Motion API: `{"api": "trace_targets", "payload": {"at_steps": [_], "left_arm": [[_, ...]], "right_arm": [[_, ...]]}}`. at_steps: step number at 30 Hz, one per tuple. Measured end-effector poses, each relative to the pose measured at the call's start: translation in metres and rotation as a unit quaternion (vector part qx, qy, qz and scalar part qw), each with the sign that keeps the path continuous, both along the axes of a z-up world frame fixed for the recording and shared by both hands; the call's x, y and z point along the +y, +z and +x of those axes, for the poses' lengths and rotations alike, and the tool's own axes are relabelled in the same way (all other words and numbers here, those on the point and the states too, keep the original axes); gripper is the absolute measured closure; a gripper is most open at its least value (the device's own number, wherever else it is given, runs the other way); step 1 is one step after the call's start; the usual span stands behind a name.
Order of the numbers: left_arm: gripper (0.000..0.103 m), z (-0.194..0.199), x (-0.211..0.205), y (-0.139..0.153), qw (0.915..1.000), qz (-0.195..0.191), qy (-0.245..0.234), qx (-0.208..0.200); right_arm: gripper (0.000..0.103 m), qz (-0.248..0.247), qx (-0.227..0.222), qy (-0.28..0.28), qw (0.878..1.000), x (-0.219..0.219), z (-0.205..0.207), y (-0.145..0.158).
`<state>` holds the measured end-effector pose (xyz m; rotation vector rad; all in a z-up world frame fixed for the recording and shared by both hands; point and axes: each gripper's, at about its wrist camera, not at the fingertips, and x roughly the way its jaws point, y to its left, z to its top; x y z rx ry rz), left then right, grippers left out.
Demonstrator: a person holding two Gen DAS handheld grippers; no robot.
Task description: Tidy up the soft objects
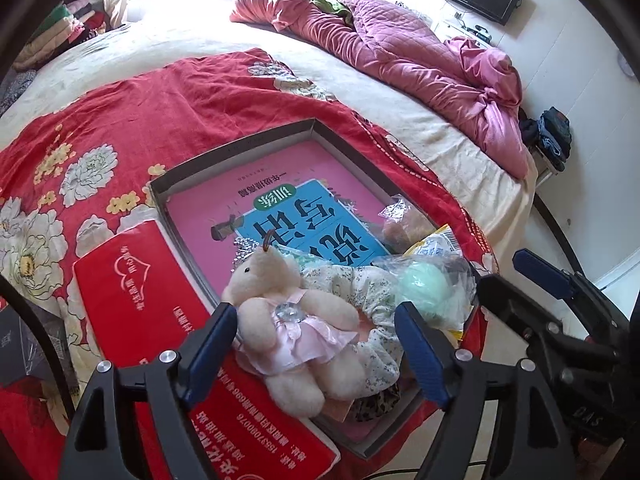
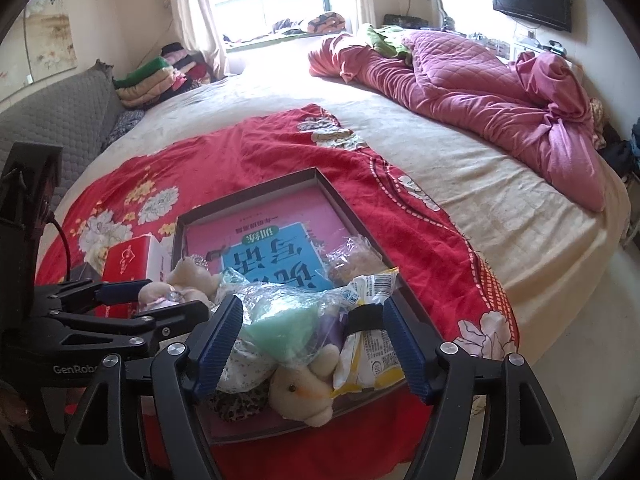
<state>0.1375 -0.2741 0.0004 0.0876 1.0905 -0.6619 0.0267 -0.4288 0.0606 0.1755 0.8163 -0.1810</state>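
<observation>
A shallow grey cardboard box (image 1: pixel 240 145) is taken as the landmark; it lies on a red flowered bedspread (image 1: pixel 132 120) spread over a cream bed. Left of the box, touching its wall, a red rectangular tissue pack (image 1: pixel 132 280) is laid flat. Inside the box, a pink and blue printed book (image 1: pixel 280 200) covers the floor, and the soft things are heaped at the box's near end. At the near left corner a cream plush bear in a pink dress (image 1: pixel 292 320) is seen, partly lying over the box's wall onto the tissue pack; the left gripper (image 1: pixel 316 344) is held open around it, its blue pads apart from the fur. Just right of the bear, within the box, a white flowered fabric scrunchie (image 1: pixel 368 292) and a mint-green sponge in clear plastic wrap (image 2: pixel 280 324) are piled. The right gripper (image 2: pixel 312 344) is spread open above that wrap, gripping nothing. Below it, a second cream plush toy (image 2: pixel 300 392) and a yellow and white snack packet (image 2: pixel 368 364) crowd the box's near right corner. Far right of the box, a crumpled pink quilt (image 2: pixel 500 92) is heaped.
</observation>
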Motion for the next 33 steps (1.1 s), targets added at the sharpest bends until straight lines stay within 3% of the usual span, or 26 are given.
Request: {"api": "trace_targets", "payload": {"at_steps": [16, 19, 25, 33], "left_arm": [[0.019, -0.032, 0.028, 0.031, 0.9993, -0.011, 0.022, -0.027], [0.019, -0.041, 0.033, 0.037, 0.9991, -0.011, 0.021, -0.033], [0.019, -0.063, 0.044, 0.05, 0.9983, -0.013, 0.019, -0.053], [0.019, -0.091, 0.06, 0.061, 0.9969, -0.006, 0.02, -0.076]], "right_arm": [[0.027, 0.007, -0.03, -0.058, 0.998, -0.002, -0.031, 0.029], [0.026, -0.011, -0.045, -0.074, 0.996, 0.002, -0.043, 0.039], [0.026, -0.001, -0.079, -0.081, 0.994, 0.013, -0.075, 0.052], [0.026, -0.01, -0.085, -0.083, 0.993, 0.039, -0.098, 0.059]]}}
